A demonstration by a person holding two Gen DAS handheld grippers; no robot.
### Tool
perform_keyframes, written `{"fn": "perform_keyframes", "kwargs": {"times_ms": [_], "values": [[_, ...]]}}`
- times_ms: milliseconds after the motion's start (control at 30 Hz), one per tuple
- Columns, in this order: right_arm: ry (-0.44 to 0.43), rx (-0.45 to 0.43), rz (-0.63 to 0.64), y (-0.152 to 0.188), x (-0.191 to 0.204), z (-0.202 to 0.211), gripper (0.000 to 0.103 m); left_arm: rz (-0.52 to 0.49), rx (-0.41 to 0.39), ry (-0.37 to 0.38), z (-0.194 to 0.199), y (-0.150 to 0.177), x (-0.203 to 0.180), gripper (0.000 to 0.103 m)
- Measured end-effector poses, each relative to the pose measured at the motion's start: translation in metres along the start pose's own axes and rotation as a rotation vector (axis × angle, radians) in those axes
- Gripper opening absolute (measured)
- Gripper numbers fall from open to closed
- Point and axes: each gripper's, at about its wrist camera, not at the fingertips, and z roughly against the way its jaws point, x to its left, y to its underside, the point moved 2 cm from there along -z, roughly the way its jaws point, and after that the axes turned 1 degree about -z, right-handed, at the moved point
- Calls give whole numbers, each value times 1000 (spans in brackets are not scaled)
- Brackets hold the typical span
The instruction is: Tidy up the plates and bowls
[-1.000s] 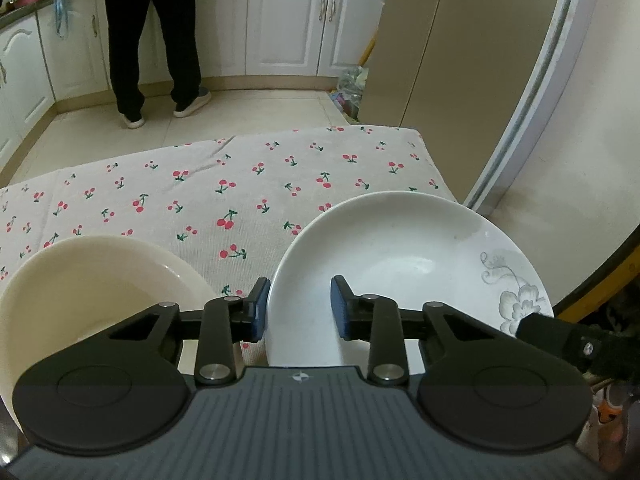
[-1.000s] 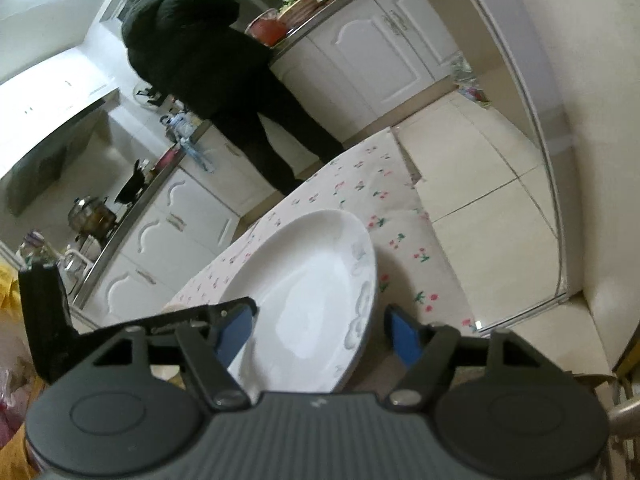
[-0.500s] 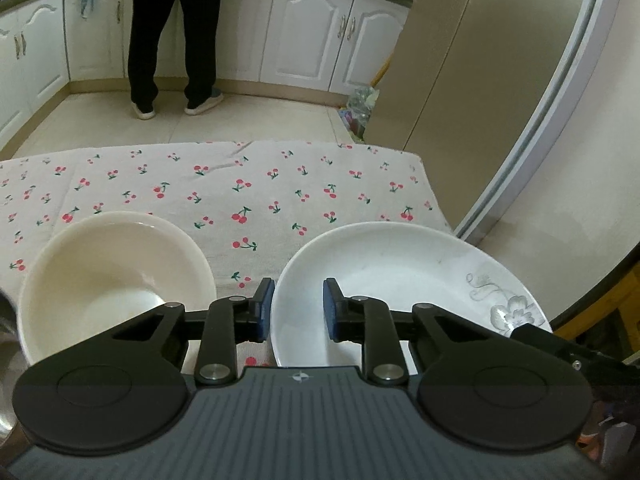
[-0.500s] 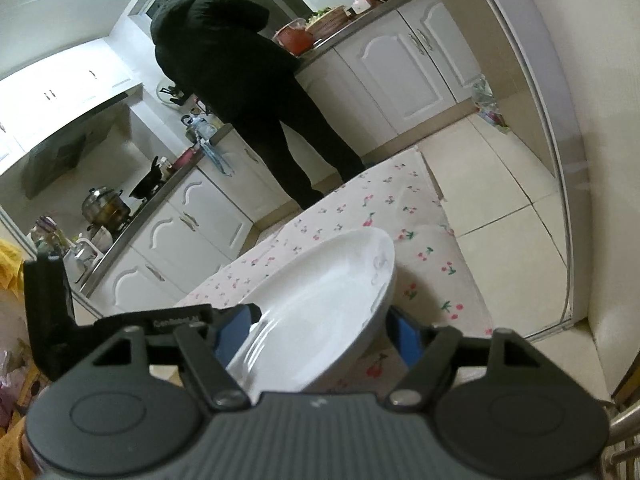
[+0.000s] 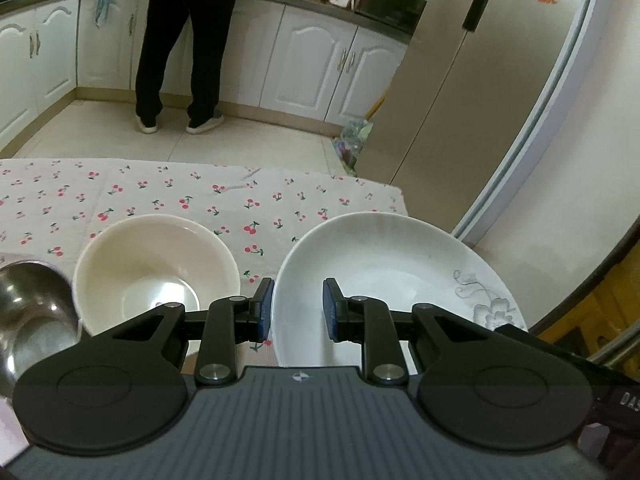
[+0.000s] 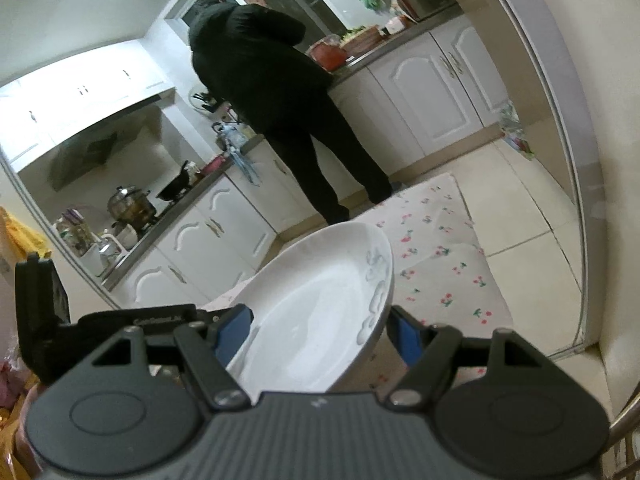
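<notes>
A white plate with a grey flower print (image 5: 384, 268) sits at the table's right end, tilted. My left gripper (image 5: 298, 308) straddles its near rim with the jaws open and a gap on both sides. In the right wrist view the same plate (image 6: 316, 312) lies between the wide-open fingers of my right gripper (image 6: 320, 332); contact is not clear. The right gripper's body shows at the plate's right rim (image 5: 560, 352). A cream bowl (image 5: 156, 268) stands to the plate's left. A steel bowl (image 5: 28, 312) is at the far left.
A cherry-print cloth (image 5: 180, 196) covers the table; its right edge ends beside the fridge (image 5: 480, 80). A person in black (image 5: 188, 40) stands at the kitchen counter beyond the table. White cabinets (image 5: 320, 68) line the back.
Both cameras pulled back and tilted up. The plate tipped more steeply in the right wrist view. The left fingers closed a little around the plate's near rim. The steel bowl came into view.
</notes>
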Motion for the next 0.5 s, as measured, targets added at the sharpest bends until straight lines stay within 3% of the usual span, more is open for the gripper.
{"fn": "perform_keyframes", "kwargs": {"times_ms": [500], "values": [[-81,-2,30,17,27,31,78,98,-50,51,68,44,10,25]]}}
